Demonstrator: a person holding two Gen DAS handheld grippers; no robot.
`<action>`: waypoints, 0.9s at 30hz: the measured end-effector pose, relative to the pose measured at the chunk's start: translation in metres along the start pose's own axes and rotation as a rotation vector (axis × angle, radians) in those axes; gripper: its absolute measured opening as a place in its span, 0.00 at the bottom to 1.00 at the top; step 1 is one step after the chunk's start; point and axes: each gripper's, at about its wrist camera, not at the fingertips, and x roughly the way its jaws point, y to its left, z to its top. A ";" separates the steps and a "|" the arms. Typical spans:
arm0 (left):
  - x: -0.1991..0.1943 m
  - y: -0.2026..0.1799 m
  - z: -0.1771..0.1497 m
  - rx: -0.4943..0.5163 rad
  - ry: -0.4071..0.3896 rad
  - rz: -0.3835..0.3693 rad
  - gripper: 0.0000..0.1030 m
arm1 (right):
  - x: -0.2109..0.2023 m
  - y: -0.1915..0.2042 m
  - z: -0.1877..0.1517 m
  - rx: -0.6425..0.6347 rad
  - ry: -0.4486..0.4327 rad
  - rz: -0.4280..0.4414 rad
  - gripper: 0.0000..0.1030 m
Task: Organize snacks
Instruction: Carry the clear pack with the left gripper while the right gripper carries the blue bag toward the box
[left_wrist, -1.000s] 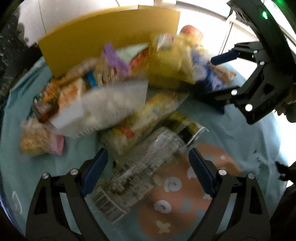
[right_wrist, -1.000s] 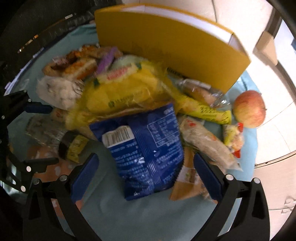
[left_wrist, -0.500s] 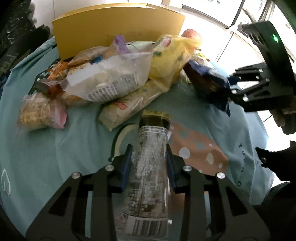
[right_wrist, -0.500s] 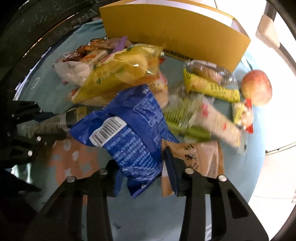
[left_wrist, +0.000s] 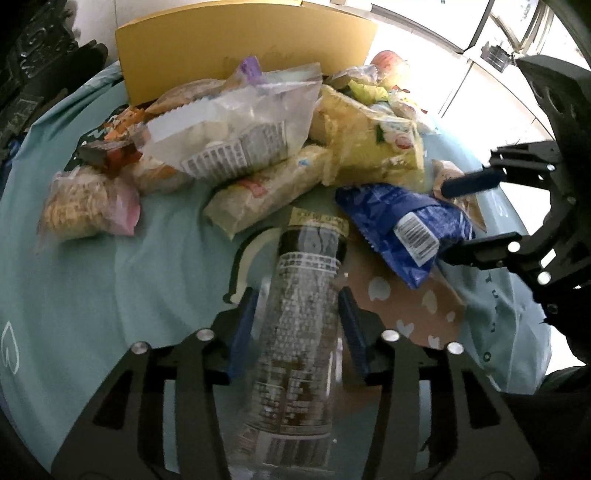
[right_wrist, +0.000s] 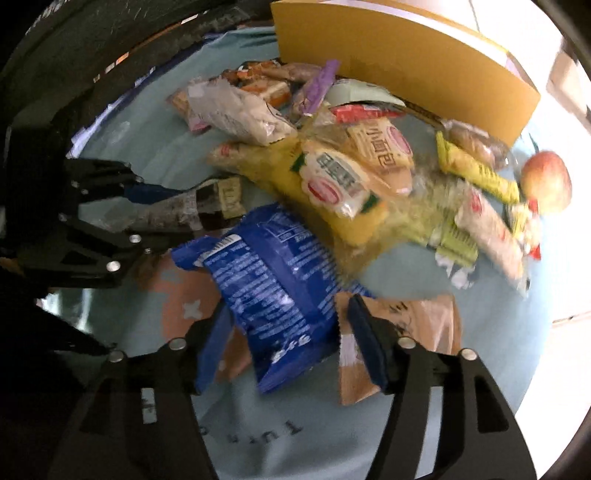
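Snacks (left_wrist: 258, 155) lie heaped on the teal cloth (left_wrist: 92, 277) across the upper middle of both views, in front of a yellow box (left_wrist: 243, 48). Left gripper (left_wrist: 297, 325) has just been opening; a clear packet with a dark end (left_wrist: 299, 332) sits between its blue pads. Right gripper (right_wrist: 284, 347) has likewise been opening, with the blue bag (right_wrist: 273, 280) between its released jaws at lower centre.
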 end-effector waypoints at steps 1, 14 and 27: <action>0.001 0.001 0.000 -0.001 0.001 0.004 0.56 | 0.005 0.002 0.002 -0.026 0.009 -0.025 0.67; 0.001 -0.001 0.003 0.015 -0.004 -0.003 0.33 | 0.038 0.010 0.022 0.021 0.064 0.079 0.59; -0.048 -0.002 0.012 -0.014 -0.107 -0.043 0.31 | -0.011 -0.002 -0.005 0.239 -0.015 0.279 0.36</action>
